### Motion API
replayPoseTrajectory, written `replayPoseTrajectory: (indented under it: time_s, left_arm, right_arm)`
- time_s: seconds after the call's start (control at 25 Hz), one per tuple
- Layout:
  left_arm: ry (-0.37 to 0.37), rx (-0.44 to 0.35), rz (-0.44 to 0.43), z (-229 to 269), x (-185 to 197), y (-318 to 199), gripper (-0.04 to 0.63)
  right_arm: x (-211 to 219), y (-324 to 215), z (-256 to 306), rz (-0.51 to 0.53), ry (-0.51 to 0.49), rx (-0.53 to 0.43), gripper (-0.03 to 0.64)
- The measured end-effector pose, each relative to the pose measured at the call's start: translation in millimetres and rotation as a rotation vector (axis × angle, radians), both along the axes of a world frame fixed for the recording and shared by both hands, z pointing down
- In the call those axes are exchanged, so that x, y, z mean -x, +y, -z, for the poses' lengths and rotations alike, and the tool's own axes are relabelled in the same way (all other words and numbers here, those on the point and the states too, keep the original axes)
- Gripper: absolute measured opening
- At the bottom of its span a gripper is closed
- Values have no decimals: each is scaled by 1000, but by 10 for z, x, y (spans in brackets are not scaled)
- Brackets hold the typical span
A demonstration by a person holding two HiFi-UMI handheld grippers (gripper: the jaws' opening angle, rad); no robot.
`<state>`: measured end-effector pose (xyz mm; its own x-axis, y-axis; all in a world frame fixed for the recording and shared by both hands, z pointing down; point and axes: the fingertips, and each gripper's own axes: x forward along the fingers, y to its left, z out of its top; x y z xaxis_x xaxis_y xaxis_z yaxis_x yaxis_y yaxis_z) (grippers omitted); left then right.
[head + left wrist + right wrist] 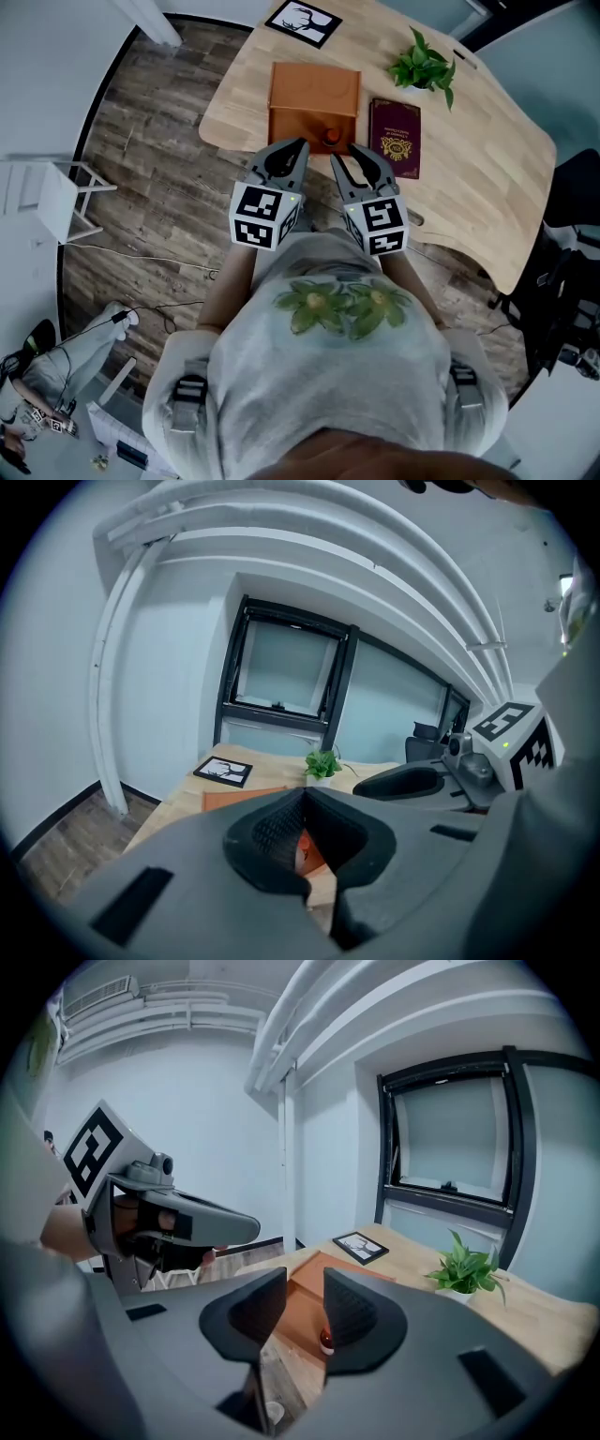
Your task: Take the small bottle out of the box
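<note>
Grey right gripper (305, 1288) with jaws parted and empty; left gripper (305, 794) closed on nothing. Both hover short of the table (487, 159). Small bottle (331, 139) stands at the near end of the brown box (314, 94); reach, grasp and lift all remain.

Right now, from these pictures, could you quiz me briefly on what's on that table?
1. True or false: in the head view, the maroon book lies right of the orange-brown rectangular box.
2. Which gripper's jaws stand apart? A: left gripper. B: right gripper.
3. Fill in: beyond the book stands a small green potted ___.
Key: 1 true; 2 B; 3 plant.
</note>
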<state>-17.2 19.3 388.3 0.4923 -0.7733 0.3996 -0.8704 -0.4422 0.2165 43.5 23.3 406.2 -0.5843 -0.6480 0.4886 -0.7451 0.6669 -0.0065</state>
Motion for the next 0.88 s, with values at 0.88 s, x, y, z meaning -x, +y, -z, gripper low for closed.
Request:
replayPoseTrajectory:
  time_s: [0.88]
  left_arm:
    - [6,75,-81,-335,212,-218,8]
  right_arm:
    - [94,-222,-458,-65,62,93,186]
